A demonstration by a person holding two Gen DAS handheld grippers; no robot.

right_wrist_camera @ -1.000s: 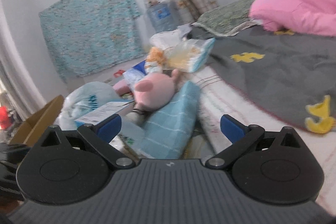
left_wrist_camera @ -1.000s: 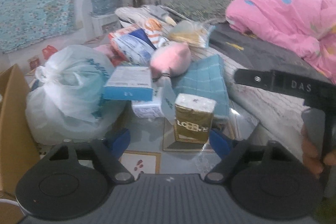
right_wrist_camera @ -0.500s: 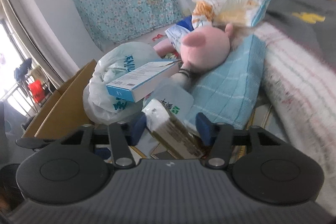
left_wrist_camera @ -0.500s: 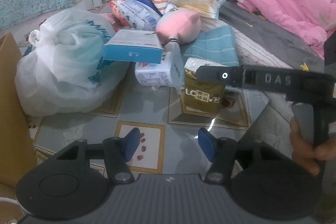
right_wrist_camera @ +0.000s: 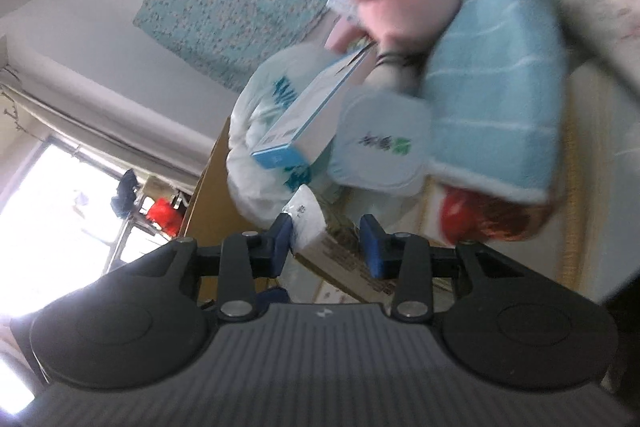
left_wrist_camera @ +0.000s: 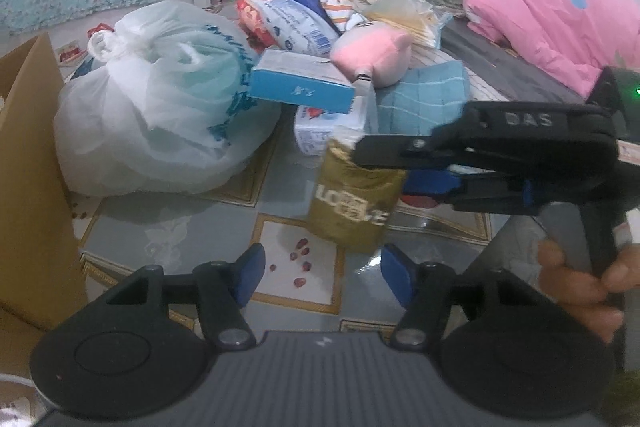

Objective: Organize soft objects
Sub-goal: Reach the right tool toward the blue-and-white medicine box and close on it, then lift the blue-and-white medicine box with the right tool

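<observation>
- The gold tissue pack is the thing in play: it stands on the tiled floor in front of the heap, with its long axis roughly upright and leaning a little.
- The right gripper is plainly the nearer one. In its own view the pack's white top end sits between the blue fingers, and the jaws are closing on it; one finger looks to be touching the pack already, but full contact on both sides cannot be confirmed.
- From the left wrist view the same gripper is seen reaching in from the right, across the pack's upper part, held by a hand at the frame's edge.
- The left gripper hangs just short of the pack's base, pointing downward. Its jaws are opening slightly at a middling width, and nothing is held between them.
- Crowding is judged to be all behind: a small white packet sits just beyond the pack, a blue box rests above that, and a pink plush toy and a blue towel lie further back.
- A tied white plastic bag fills the left side, with a cardboard box wall beyond it.
- Open floor is seen only toward the cameras, so a lift up and back looks the clearest way out.
</observation>
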